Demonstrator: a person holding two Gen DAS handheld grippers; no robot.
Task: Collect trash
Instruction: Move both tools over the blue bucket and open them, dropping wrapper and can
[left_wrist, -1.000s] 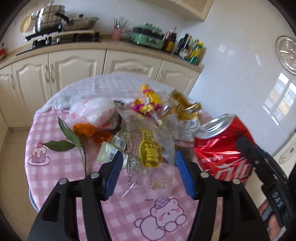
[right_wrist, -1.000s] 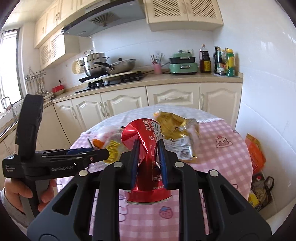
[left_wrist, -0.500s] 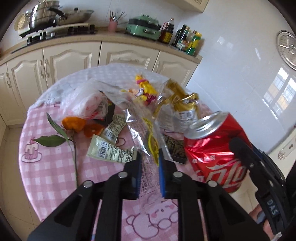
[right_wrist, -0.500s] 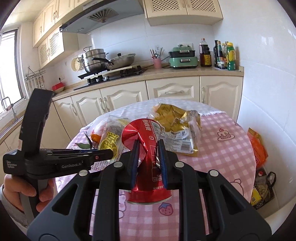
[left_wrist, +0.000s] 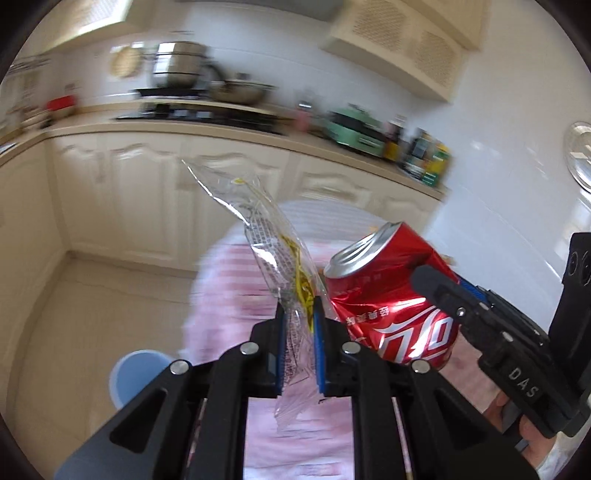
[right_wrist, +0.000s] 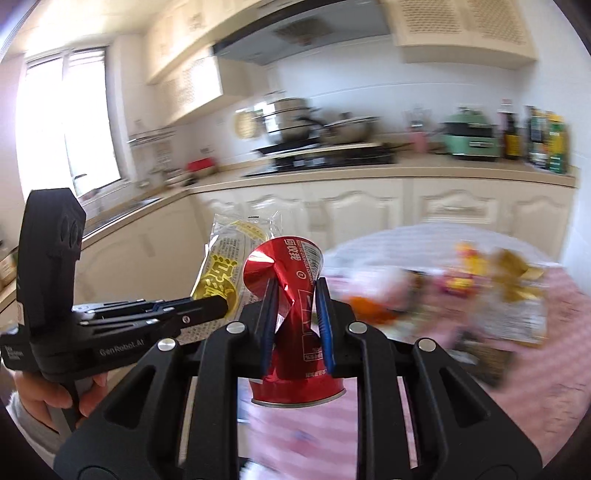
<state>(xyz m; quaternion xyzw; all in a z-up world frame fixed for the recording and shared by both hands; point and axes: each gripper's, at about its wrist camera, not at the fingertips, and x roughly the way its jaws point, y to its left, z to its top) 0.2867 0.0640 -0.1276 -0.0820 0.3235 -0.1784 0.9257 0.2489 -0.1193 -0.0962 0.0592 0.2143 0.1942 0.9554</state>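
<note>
My left gripper (left_wrist: 300, 317) is shut on a clear plastic wrapper with yellow print (left_wrist: 269, 243) and holds it up in the air, clear of the table. The wrapper also shows in the right wrist view (right_wrist: 225, 273), held by the left gripper (right_wrist: 218, 304). My right gripper (right_wrist: 295, 295) is shut on a crushed red cola can (right_wrist: 291, 314), held above the table. The can (left_wrist: 384, 302) and right gripper (left_wrist: 436, 280) sit just right of the wrapper in the left wrist view. Both views are motion-blurred.
A round table with a pink checked cloth (right_wrist: 517, 369) carries a blurred heap of wrappers (right_wrist: 498, 291). A light blue bin (left_wrist: 136, 376) stands on the floor at lower left. Cream cabinets and a counter (left_wrist: 147, 177) run behind.
My left gripper shut on the wrapper and lifted it off the table. Both grippers have swung left, away from the trash heap, with the can still held.
</note>
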